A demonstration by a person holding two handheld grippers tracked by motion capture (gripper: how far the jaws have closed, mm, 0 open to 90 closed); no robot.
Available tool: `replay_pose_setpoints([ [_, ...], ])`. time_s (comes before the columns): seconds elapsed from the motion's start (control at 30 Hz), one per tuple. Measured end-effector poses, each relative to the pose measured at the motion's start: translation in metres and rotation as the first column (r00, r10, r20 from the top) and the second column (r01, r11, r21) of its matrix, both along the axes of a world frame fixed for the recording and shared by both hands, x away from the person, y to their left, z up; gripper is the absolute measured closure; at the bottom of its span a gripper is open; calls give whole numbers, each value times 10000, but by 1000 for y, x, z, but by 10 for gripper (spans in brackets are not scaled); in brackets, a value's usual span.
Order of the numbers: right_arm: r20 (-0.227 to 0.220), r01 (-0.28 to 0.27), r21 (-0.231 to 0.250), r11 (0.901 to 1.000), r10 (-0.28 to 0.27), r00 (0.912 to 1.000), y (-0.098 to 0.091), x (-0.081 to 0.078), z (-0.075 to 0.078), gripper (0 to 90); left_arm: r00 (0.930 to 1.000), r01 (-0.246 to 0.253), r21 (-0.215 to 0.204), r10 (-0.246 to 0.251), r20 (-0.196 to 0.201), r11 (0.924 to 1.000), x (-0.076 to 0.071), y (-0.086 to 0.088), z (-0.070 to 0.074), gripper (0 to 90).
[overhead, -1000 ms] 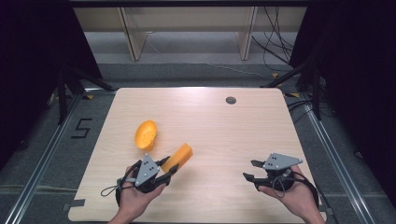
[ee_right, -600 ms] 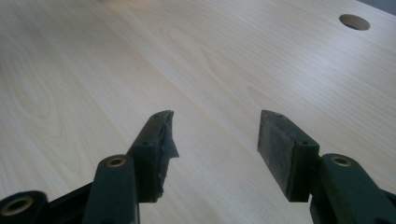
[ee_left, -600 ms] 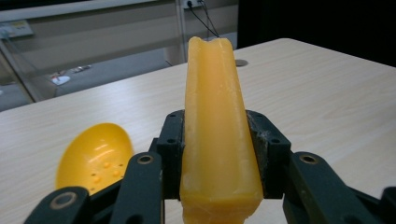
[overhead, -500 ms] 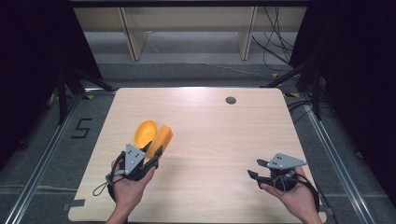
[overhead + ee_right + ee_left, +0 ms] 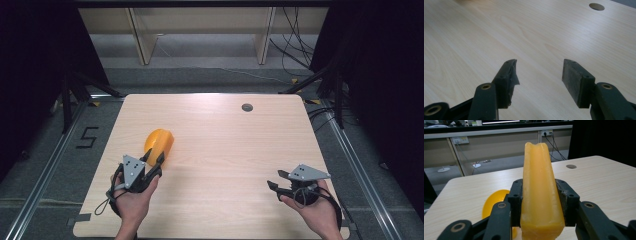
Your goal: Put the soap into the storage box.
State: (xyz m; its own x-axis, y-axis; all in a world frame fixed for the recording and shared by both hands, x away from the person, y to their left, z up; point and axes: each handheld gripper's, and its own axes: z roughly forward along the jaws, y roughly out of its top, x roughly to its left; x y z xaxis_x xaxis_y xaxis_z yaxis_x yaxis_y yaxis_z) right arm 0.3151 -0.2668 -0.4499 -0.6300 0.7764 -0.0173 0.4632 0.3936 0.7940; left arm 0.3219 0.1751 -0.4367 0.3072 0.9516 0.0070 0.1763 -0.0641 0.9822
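My left gripper [image 5: 156, 164] [image 5: 539, 192] is shut on a long orange-yellow piece [image 5: 537, 167] that sticks up and forward between the jaws. A rounded orange piece [image 5: 492, 203] lies on the table just beyond and left of it. In the high view the two orange shapes [image 5: 159, 143] overlap at the table's left middle, and I cannot tell whether they touch. My right gripper [image 5: 276, 181] [image 5: 539, 75] hovers low over bare wood near the front right, open with nothing between its pads.
The light wooden table [image 5: 225, 150] has a round cable hole [image 5: 247, 107] [image 5: 596, 6] near its far edge. Shelf legs and loose cables [image 5: 295, 50] stand on the floor beyond. A "5" mark [image 5: 88, 136] is on the floor at the left.
The left gripper has swung the long orange piece from pointing right to pointing away, and moved it left over the rounded piece. The right gripper has stayed where it was.
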Motion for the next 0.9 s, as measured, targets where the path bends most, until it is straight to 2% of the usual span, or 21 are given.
replay_pose_setpoints([
  [0.23,221,180,102,9998,-183,9996,-3,1,0,454,9987,-454,-10,454,241,9990,4,6,6,609],
  [0.27,142,365,181,9992,-368,9992,-2,0,0,453,9986,-468,9,468,246,9989,4,7,6,608],
  [0.33,160,285,143,9995,-287,9995,-3,1,0,453,9979,-559,-90,561,325,9984,5,8,7,608],
  [0.37,232,382,95,9992,-384,9990,-3,1,0,453,9978,-584,30,583,310,9983,6,9,8,608],
  [0.43,143,362,201,9991,-365,9992,-3,1,0,453,9974,-623,-27,623,368,9981,8,9,9,608],
  [0.5,196,370,166,9992,-373,9991,-4,1,-1,453,9971,-667,23,666,365,9978,10,9,9,609],
  [0.57,-26,291,279,9992,-291,9996,-4,1,-1,453,9966,-738,1,738,369,9973,12,10,9,608],
  [0.6,141,437,235,9988,-440,9989,-3,1,-1,453,9962,-783,6,782,371,9969,13,11,9,608],
  [0.77,60,524,250,9983,-526,9986,-3,0,-1,453,9952,-895,44,892,403,9960,16,12,9,609],
  [0.8,168,141,152,9998,-144,9998,-4,3,-1,452,9938,-1083,-131,1086,225,9940,16,11,8,609],
  [0.9,231,402,188,9990,-406,9989,-4,1,0,452,9937,-1096,-146,1099,200,9939,18,12,7,609],
])
